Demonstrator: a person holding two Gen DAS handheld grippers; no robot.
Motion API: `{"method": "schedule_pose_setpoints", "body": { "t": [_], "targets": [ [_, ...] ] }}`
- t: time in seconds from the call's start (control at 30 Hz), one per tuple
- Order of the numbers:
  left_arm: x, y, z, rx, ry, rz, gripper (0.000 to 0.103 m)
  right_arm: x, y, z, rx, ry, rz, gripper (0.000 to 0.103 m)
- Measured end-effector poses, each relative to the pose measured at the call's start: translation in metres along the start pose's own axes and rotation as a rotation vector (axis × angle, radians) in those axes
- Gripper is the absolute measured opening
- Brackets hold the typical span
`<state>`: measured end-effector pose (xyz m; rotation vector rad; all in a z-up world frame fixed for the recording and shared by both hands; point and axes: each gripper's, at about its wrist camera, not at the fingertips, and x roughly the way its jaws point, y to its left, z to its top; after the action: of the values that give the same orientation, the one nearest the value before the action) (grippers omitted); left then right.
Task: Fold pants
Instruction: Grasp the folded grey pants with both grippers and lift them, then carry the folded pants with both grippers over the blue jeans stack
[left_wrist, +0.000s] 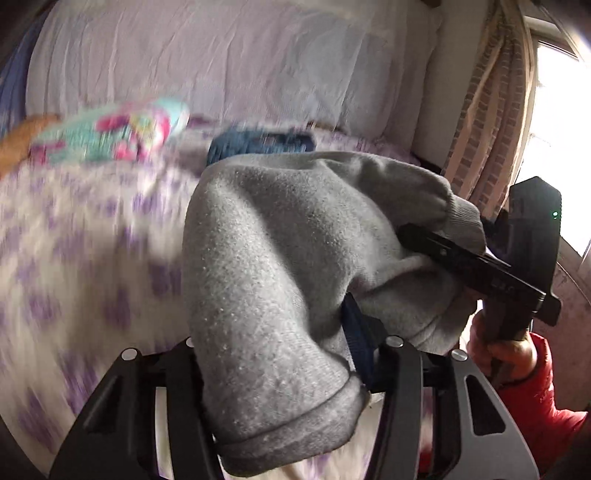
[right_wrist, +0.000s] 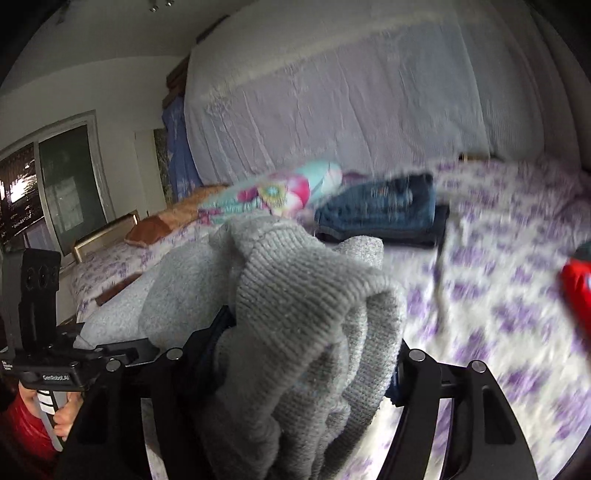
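Note:
Grey sweatpants (left_wrist: 280, 258) hang bunched between both grippers above the bed. My left gripper (left_wrist: 291, 369) is shut on a hemmed end of the grey cloth, which drapes over its fingers. My right gripper (right_wrist: 295, 373) is shut on the ribbed waistband of the same pants (right_wrist: 306, 314). The right gripper also shows in the left wrist view (left_wrist: 476, 266), at the right, pinching the cloth. The left gripper's body shows at the left of the right wrist view (right_wrist: 40, 350). The fingertips are hidden by fabric.
The bed has a white sheet with purple flowers (left_wrist: 74, 258). Folded blue jeans (right_wrist: 384, 210) lie further back on it, next to a colourful floral bundle (right_wrist: 273, 195). A covered headboard (right_wrist: 332, 92) stands behind. A curtain and window (left_wrist: 491, 110) are at the right.

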<state>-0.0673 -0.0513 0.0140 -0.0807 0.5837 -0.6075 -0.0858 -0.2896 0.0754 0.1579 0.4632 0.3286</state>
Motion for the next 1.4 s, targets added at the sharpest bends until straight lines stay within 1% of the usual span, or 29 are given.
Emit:
{"method": "schedule_pose_setpoints", "body": {
  "t": [0.13,0.17,0.27,0.37,0.5,0.57,0.67,0.73,0.93,1.0,1.07,1.1,1.17,1.2,1.33,1.4],
  "targets": [
    [0.002,-0.012,0.065,0.079,-0.089,0.002,0.049,-0.008,-0.011,0.064,-0.015,-0.096,-0.034,0.070],
    [0.004,-0.014,0.085,0.095,-0.112,0.003,0.049,-0.009,-0.014,0.081,-0.022,-0.120,-0.046,0.070],
    [0.017,-0.015,0.139,0.112,-0.145,0.006,0.049,-0.005,-0.024,0.132,-0.035,-0.196,-0.091,0.070],
    [0.035,-0.016,0.184,0.117,-0.166,0.022,0.049,0.010,-0.036,0.170,-0.033,-0.242,-0.126,0.070],
    [0.063,-0.013,0.228,0.111,-0.222,0.054,0.049,0.035,-0.058,0.206,-0.007,-0.297,-0.136,0.070],
    [0.077,-0.008,0.242,0.093,-0.244,0.062,0.049,0.049,-0.070,0.218,0.008,-0.321,-0.138,0.070],
    [0.103,-0.001,0.258,0.070,-0.259,0.080,0.049,0.076,-0.091,0.231,0.029,-0.344,-0.143,0.070],
    [0.122,0.005,0.265,0.060,-0.259,0.088,0.049,0.093,-0.099,0.234,0.043,-0.350,-0.147,0.070],
    [0.185,0.029,0.282,0.018,-0.245,0.132,0.049,0.162,-0.140,0.241,0.109,-0.316,-0.142,0.070],
    [0.206,0.039,0.284,0.006,-0.228,0.141,0.049,0.185,-0.152,0.234,0.121,-0.298,-0.148,0.070],
    [0.231,0.050,0.284,-0.015,-0.201,0.152,0.049,0.210,-0.166,0.232,0.127,-0.241,-0.150,0.070],
    [0.242,0.055,0.284,-0.033,-0.182,0.148,0.049,0.222,-0.175,0.232,0.141,-0.210,-0.148,0.070],
    [0.265,0.064,0.287,-0.058,-0.136,0.116,0.049,0.238,-0.188,0.230,0.156,-0.185,-0.178,0.070],
    [0.274,0.067,0.288,-0.061,-0.126,0.108,0.049,0.245,-0.194,0.229,0.161,-0.173,-0.180,0.070],
    [0.298,0.072,0.289,-0.025,-0.093,0.120,0.049,0.267,-0.216,0.225,0.213,-0.127,-0.172,0.070],
    [0.305,0.075,0.287,-0.030,-0.076,0.126,0.049,0.278,-0.221,0.221,0.222,-0.107,-0.166,0.070]
  ]
}}
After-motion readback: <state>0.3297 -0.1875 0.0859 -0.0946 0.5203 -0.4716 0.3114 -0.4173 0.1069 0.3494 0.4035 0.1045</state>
